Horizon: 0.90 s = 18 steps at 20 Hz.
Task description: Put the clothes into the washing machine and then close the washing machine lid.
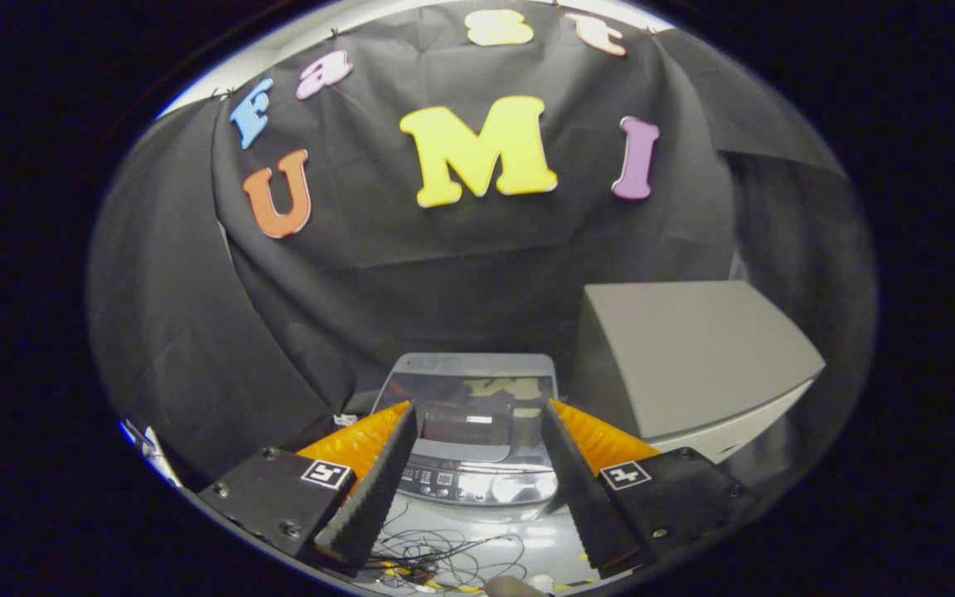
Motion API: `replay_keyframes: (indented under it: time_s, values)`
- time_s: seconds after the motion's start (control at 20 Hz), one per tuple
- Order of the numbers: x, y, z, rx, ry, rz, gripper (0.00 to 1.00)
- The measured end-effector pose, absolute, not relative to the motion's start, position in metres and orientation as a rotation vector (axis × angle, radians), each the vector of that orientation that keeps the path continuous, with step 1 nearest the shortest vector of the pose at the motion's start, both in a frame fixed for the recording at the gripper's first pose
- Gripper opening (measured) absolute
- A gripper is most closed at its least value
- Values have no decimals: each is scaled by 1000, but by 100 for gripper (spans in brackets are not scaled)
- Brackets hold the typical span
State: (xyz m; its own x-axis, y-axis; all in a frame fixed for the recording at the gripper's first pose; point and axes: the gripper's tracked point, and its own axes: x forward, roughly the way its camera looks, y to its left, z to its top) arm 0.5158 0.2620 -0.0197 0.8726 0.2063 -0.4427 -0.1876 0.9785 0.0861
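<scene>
The gripper (pixel 477 414) hangs above the scene with its jaws spread wide and nothing between them; the two black ribbed fingers (pixel 378 489) frame the small top-loading washing machine (pixel 469 431), which stands just beyond and below their tips against the far black cloth wall. Its glass lid (pixel 469 390) looks to lie flat and closed over the tub, with a dark handle or detergent area (pixel 461 427) under the near part of the glass and the control panel (pixel 469 485) with its row of buttons along the near edge. To the right of the machine, close beside it, sits a grey box (pixel 685 356) with a sloping top. On the pale surface near the fingers lies a tangle of thin wires (pixel 436 555).

No clothes can be made out, so where they lie cannot be told. As a judgement, garments will be light, limp and easily bunched: a pinch on a gathered fold in the middle should lift them best, while a grip on an edge risks trailing cloth catching on the rim. The lid is stiff, smooth and probably slippery on its glass; its near edge seems the sensible place to hold or push, gently, since the machine looks light enough to shift.
</scene>
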Motion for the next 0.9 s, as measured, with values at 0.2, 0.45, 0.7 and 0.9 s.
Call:
replay_keyframes:
  time_s: [0.2, 0.45, 0.7, 0.9]
  values:
    - [461, 227, 37, 34, 331, 158, 94]
    - [389, 159, 96, 30, 193, 92, 95]
    - [326, 93, 139, 80, 99, 42, 97]
    - [294, 39, 145, 76, 71, 18, 99]
